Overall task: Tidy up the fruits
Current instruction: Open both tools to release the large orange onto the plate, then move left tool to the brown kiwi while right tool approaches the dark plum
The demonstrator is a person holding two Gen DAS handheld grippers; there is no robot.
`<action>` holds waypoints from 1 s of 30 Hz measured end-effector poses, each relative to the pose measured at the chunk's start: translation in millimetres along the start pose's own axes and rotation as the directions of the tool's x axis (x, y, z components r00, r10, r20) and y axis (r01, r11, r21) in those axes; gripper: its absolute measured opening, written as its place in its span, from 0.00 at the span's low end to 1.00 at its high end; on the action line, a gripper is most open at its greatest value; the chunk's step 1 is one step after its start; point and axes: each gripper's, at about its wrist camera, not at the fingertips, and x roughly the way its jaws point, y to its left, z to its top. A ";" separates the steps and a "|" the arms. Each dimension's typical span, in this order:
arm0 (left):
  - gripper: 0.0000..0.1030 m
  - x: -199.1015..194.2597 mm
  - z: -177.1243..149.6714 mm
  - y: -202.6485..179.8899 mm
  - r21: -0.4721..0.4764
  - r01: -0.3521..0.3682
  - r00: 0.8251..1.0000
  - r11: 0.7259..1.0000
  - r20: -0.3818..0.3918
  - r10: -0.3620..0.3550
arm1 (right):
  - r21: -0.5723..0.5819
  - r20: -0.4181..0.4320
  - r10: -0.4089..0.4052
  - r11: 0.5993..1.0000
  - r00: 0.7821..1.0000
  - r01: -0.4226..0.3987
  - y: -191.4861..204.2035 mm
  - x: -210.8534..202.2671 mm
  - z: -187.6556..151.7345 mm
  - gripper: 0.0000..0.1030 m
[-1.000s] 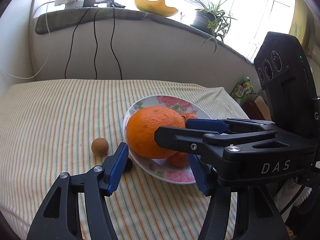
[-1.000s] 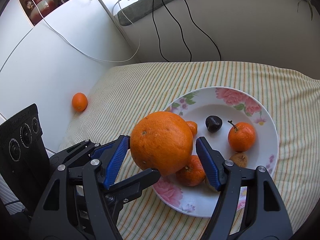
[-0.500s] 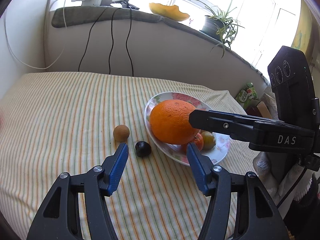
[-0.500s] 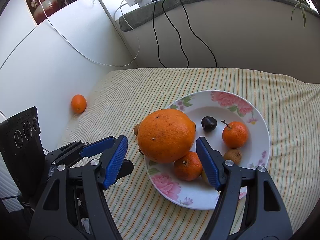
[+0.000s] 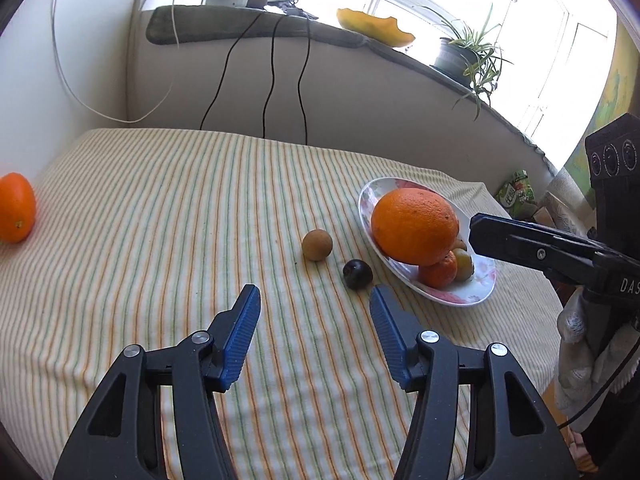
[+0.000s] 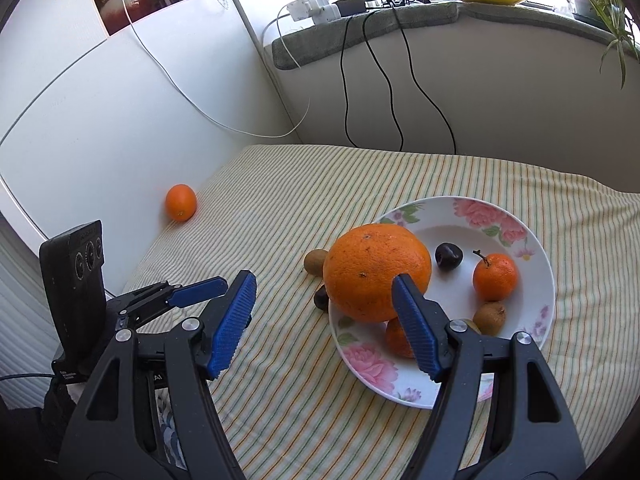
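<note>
Home room, striped cloth on worktop [image 5: 160, 208], floral plate [image 6: 536, 280], potted plant [image 5: 464, 56] on windowsill, charger cables [image 5: 272, 76]

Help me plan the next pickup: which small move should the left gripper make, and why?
Probably ease the open left gripper forward and slightly right to straddle the dark plum: it lies on the cloth just beside the plate, nearest the fingertips.

The left gripper [image 5: 315, 306] hovers over the striped bench [image 5: 160, 216], jaws apart and empty. Just ahead of the right jaw lies a dark plum [image 5: 357, 274], with a brown fruit [image 5: 317, 244] beyond it. Further right, a big orange [image 5: 414, 231] tops the floral plate [image 5: 472, 292]. Far left sits another orange [image 5: 15, 207].
</note>
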 end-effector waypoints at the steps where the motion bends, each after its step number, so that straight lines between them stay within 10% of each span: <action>1: 0.49 0.9 1.7 0.9 0.006 0.001 1.000 1.000 0.000 -0.001 | -0.012 -0.001 -0.002 1.000 1.000 0.002 3.8 -0.5 -3.0 0.67; 17: 0.34 38.4 29.8 4.5 0.101 0.054 0.996 0.993 -0.070 -0.047 | 0.018 -0.105 -0.016 1.000 0.994 0.018 32.3 36.2 -54.7 0.36; 30: 0.33 73.5 39.4 11.1 0.155 0.146 0.981 0.977 -0.152 -0.122 | 0.096 -0.071 -0.246 0.963 0.967 0.252 43.0 70.5 -51.4 0.26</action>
